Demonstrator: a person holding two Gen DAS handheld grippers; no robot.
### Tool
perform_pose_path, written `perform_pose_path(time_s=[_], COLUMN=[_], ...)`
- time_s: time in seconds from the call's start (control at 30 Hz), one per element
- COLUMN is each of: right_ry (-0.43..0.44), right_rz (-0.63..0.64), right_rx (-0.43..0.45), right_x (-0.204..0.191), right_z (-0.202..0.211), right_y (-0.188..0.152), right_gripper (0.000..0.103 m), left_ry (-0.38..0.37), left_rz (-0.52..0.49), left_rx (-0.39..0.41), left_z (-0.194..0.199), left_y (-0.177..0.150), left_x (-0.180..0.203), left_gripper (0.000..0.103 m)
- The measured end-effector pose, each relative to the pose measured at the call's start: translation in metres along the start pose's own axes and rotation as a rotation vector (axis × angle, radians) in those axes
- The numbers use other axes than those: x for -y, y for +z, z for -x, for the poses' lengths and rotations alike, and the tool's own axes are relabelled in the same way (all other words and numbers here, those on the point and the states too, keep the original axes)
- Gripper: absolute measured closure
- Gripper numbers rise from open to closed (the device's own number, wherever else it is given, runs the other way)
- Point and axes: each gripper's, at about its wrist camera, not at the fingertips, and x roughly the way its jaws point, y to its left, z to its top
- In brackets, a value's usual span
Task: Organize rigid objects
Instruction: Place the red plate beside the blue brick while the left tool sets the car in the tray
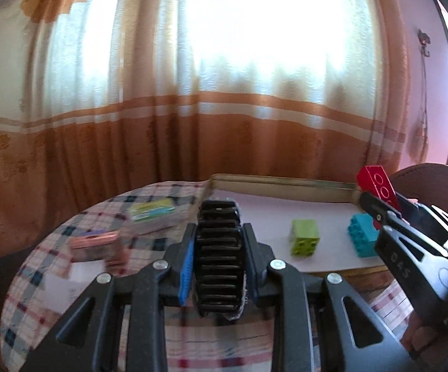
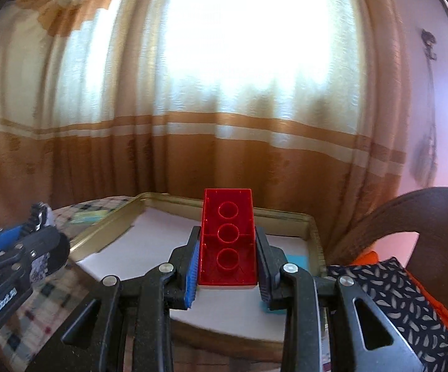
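Observation:
My left gripper point(image 1: 218, 235) is shut on a black toothed wheel point(image 1: 218, 248), held on edge above the checked tablecloth point(image 1: 38, 266). My right gripper point(image 2: 227, 241) is shut on a red building brick point(image 2: 227, 235), its hollow underside facing the camera, over the gold-rimmed tray point(image 2: 106, 223). The left wrist view shows that red brick point(image 1: 377, 186) and the right gripper point(image 1: 379, 214) at the right edge. On the tray's white floor point(image 1: 270, 214) lie a green brick point(image 1: 304, 237) and a teal brick point(image 1: 362, 235). The left gripper point(image 2: 42, 226) with the wheel point(image 2: 38, 214) enters the right wrist view from the left.
Two small clear boxes, one pinkish point(image 1: 97, 245) and one with green contents point(image 1: 154, 214), and a white card point(image 1: 66, 282) rest on the cloth left of the tray. An orange and cream curtain point(image 1: 193, 108) hangs behind. A brown chair back point(image 2: 410, 214) and patterned cushion point(image 2: 394, 294) stand at the right.

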Motion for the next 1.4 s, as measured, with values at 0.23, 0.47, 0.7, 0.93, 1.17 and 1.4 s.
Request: perform_pose_path(time_s=[0.23,0.47,0.7,0.93,1.17,1.4], right_ry=[-0.084,-0.097,-0.064,-0.049,-0.042,-0.031], right_rz=[-0.008,-0.054,-0.102,-0.027,0.002,0.04], right_rx=[-0.02,-0.057,-0.145,-0.204,-0.248,-0.238], right_x=[0.025,0.044,0.054,0.038,0.034,0.027], right_z=[-0.017,-0.031,-0.047,-0.058,-0.066,-0.065], right_y=[0.005,0.005,0.003,0.001,-0.001,0.0], right_gripper=[0.069,0.069,0.069,0.069,0.069,0.069], left_ry=[-0.058,-0.06,-0.055,-0.038,-0.035,-0.029], left_rz=[-0.031,-0.071,-0.063,-0.075,-0.07,-0.067], left_rx=[-0.027,-0.064,-0.121,-0.126,-0.146,-0.151], left_z=[-0.028,-0.052,-0.072,-0.079,-0.083,-0.084], left_y=[0.011,0.01,0.006,0.008,0.007,0.007], left_x=[0.038,0.067,0.073,0.079,0.076,0.075], left_gripper=[0.076,0.076,0.076,0.076,0.074,0.072])
